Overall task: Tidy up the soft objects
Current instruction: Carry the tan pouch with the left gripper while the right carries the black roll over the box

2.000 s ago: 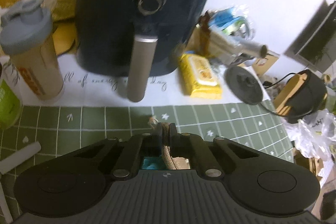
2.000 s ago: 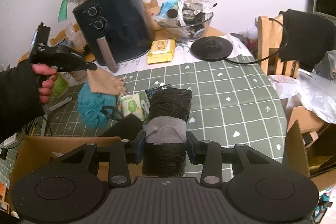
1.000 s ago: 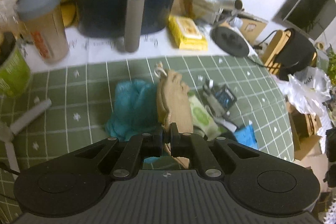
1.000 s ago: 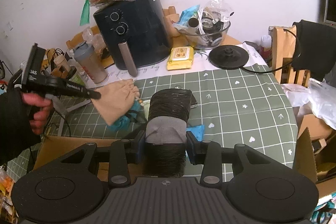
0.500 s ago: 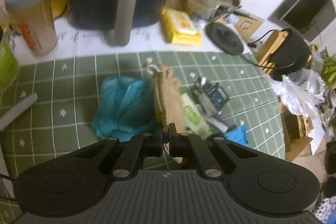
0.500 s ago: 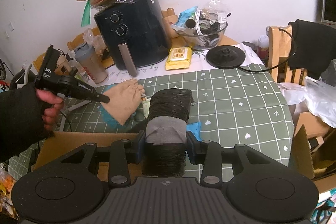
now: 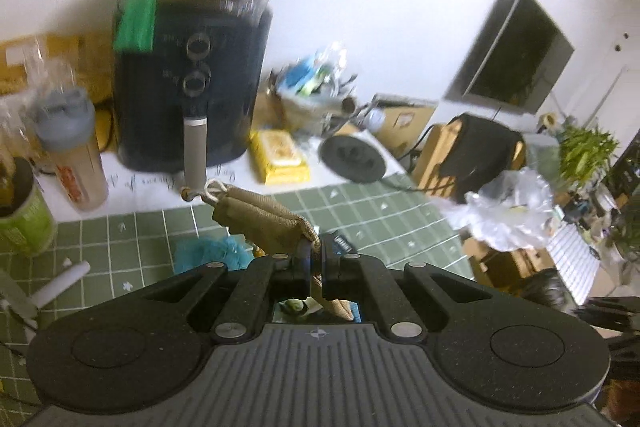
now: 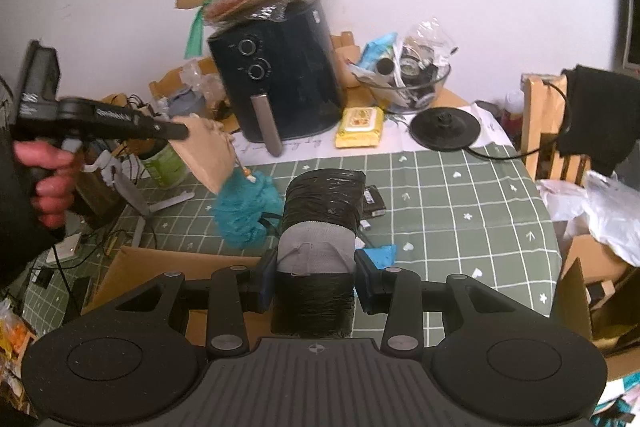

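L gripper (image 7: 314, 257) clenched on tan pouch (image 7: 260, 223) edge, hanging above teal pouf (image 8: 246, 211); R gripper (image 8: 314, 273) grasping black roll (image 8: 322, 207) over cardboard box (image 8: 168, 263); risk: thin pinch slips, pouch drops onto table (image 8: 460, 195).

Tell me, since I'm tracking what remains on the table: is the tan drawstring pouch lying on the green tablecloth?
No, the tan drawstring pouch hangs clear above the green tablecloth, pinched in the left gripper.
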### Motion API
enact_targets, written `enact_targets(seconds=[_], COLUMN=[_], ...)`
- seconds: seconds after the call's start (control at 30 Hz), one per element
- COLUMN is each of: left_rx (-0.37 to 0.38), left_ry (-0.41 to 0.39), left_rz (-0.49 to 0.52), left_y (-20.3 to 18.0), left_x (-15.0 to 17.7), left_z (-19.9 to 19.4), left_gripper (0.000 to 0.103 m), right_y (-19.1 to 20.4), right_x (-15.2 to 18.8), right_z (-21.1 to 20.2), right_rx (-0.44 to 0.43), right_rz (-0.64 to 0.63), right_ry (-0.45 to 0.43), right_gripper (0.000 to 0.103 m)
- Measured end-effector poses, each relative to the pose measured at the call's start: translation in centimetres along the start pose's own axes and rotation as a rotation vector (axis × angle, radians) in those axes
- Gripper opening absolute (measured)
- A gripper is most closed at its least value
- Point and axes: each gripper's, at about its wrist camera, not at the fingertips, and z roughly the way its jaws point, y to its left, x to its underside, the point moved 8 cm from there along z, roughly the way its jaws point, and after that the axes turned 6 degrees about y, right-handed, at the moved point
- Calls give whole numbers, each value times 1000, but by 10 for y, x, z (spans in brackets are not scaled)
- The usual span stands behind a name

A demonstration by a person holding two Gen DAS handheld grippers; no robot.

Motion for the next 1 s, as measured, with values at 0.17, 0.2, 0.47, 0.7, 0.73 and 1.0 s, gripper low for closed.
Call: enact_targets(seconds=[0.17, 0.2, 0.47, 0.7, 0.73, 1.0], left_rx=[18, 20, 59, 106, 106, 45], left_ry=[-37, -41, -42, -6, 6, 130], left_rz=[9, 8, -43, -90, -95, -170], left_y=[-15, -17, -30, -37, -36, -15], left_x=[10, 14, 47, 90, 98, 160], left_z=[-39, -45, -77, -85, -83, -49], left_gripper=[4, 4, 4, 4, 4, 6], right_y=[11, 13, 34, 53, 54, 65], right_x=[4, 6, 17, 22, 24, 41], right_z=[-2, -2, -1, -4, -5, -2], right_rx=[-13, -16, -53, -72, -73, -76], right_rz=[-5, -5, -20, -44, -44, -48], right_ry=[6, 10, 29, 32, 34, 71], right_gripper=[43, 43, 43, 43, 43, 43])
